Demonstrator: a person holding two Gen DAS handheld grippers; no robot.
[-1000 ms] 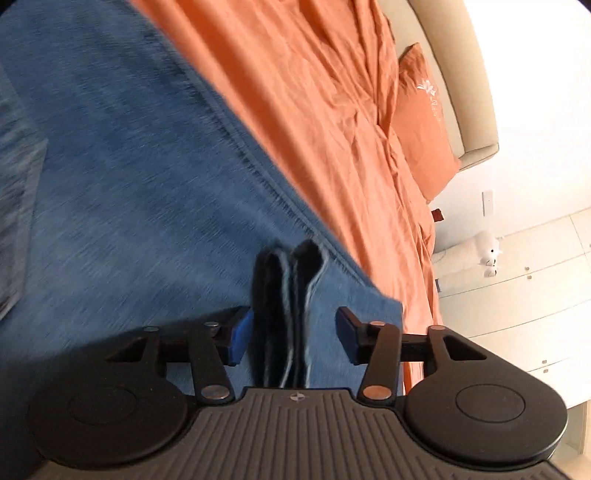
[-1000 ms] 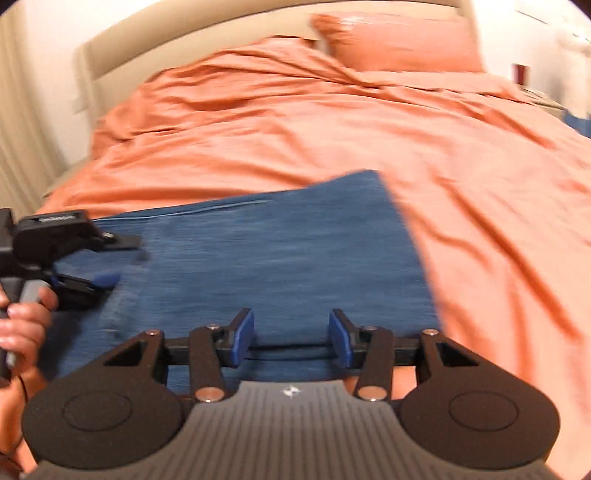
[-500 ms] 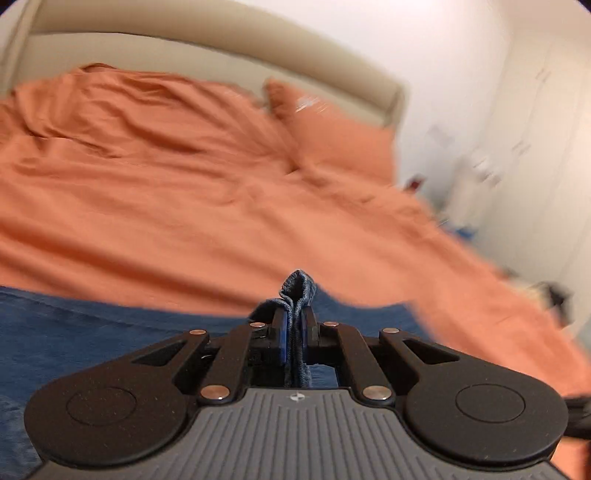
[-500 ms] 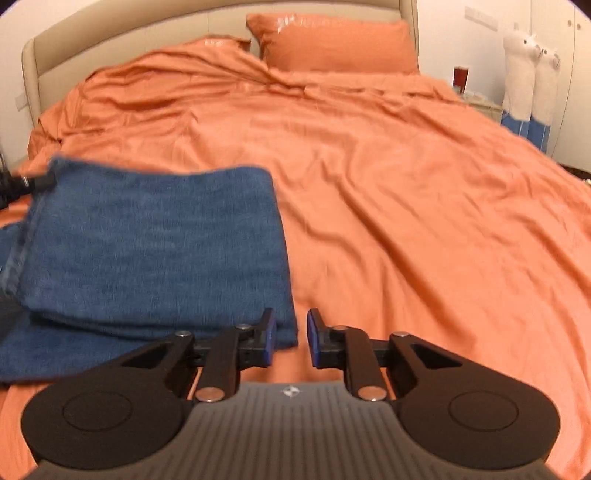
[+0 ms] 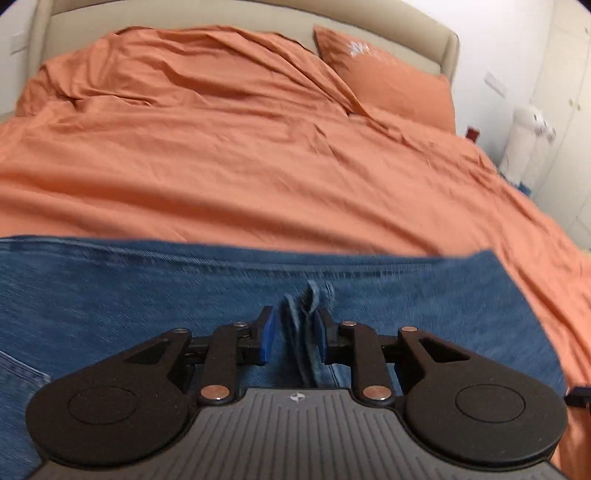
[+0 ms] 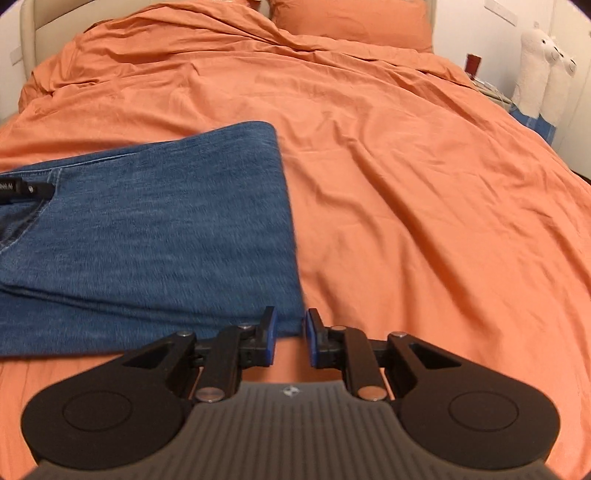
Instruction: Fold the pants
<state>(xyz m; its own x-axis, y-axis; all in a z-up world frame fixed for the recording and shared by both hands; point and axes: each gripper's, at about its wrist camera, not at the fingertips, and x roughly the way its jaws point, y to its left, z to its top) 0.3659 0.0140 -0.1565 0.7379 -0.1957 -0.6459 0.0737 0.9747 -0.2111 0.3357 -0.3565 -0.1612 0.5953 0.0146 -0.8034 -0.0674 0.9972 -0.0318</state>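
Blue denim pants (image 6: 155, 229) lie folded on the orange bed, filling the lower half of the left wrist view (image 5: 147, 295). My left gripper (image 5: 293, 332) is open, its blue pads apart around a bunched ridge of denim (image 5: 306, 314) that stands loosely between them. My right gripper (image 6: 290, 334) is open and empty, low over the bed at the folded pants' near right corner. The tip of the left gripper (image 6: 26, 190) shows at the pants' left edge in the right wrist view.
The orange duvet (image 6: 406, 184) covers the whole bed. An orange pillow (image 5: 388, 88) leans on the beige headboard (image 5: 221, 14). White plush toys (image 6: 543, 74) and a nightstand stand at the bed's right side, by white cupboards.
My left gripper opened and released the denim edge it was pinching. The folded layer settled flat on the bed. My right gripper widened slightly and moved nearer the pants' right corner.
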